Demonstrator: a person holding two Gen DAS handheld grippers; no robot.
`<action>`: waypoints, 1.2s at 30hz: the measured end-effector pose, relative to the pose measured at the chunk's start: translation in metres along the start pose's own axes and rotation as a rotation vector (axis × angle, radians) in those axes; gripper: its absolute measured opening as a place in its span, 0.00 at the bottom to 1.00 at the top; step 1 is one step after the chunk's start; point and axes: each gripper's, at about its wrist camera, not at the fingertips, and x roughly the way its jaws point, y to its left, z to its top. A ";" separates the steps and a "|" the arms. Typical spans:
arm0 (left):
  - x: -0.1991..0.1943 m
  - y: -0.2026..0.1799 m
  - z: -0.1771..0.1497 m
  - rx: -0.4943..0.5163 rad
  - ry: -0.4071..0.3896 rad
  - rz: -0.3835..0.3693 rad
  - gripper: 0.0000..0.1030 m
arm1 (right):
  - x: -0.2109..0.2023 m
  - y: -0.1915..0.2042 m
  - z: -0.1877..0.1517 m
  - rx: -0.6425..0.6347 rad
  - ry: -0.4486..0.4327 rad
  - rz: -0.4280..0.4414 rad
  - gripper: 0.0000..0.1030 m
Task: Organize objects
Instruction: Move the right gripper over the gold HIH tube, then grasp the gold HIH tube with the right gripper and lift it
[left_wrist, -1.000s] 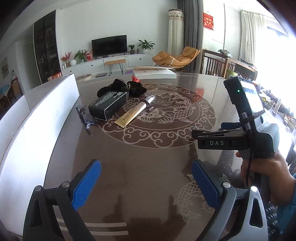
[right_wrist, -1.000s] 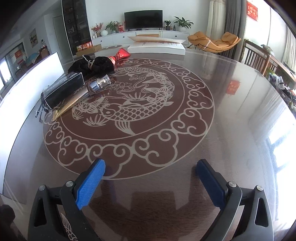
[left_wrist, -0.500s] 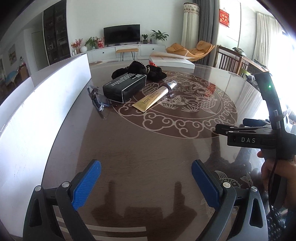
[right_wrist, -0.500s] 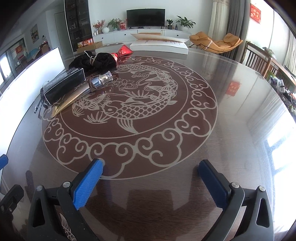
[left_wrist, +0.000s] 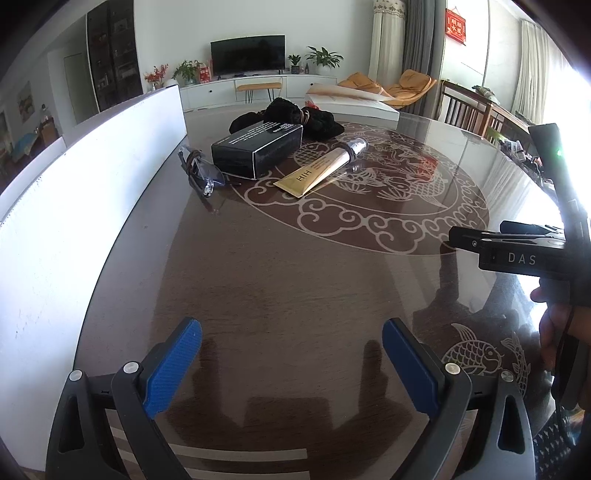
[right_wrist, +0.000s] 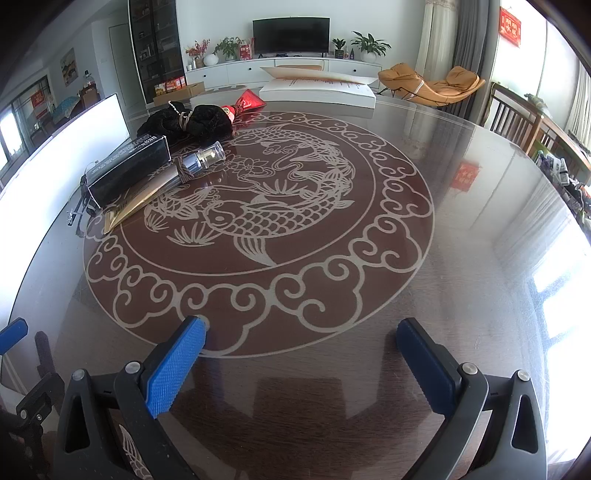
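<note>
Living room, glossy round table (right_wrist: 461, 258) with carp inlay. Black box (left_wrist: 258, 149), gold tube (left_wrist: 317, 173) just right of it. Left gripper (left_wrist: 291, 363) and right gripper (right_wrist: 301, 363) both spread, empty. Approach stage; next likely reach toward the box.

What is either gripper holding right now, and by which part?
Nothing. The left gripper and right gripper are both open over the table, with nothing between their blue pads.
</note>
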 end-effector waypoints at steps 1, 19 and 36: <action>0.001 0.001 0.000 -0.002 0.002 0.003 0.97 | 0.000 0.000 0.000 0.000 0.000 0.000 1.00; 0.004 0.037 -0.005 -0.045 0.026 0.053 1.00 | 0.003 0.001 0.006 0.002 0.048 0.004 1.00; 0.005 0.035 -0.004 -0.044 0.022 0.052 1.00 | 0.080 0.102 0.135 0.136 0.211 0.050 0.73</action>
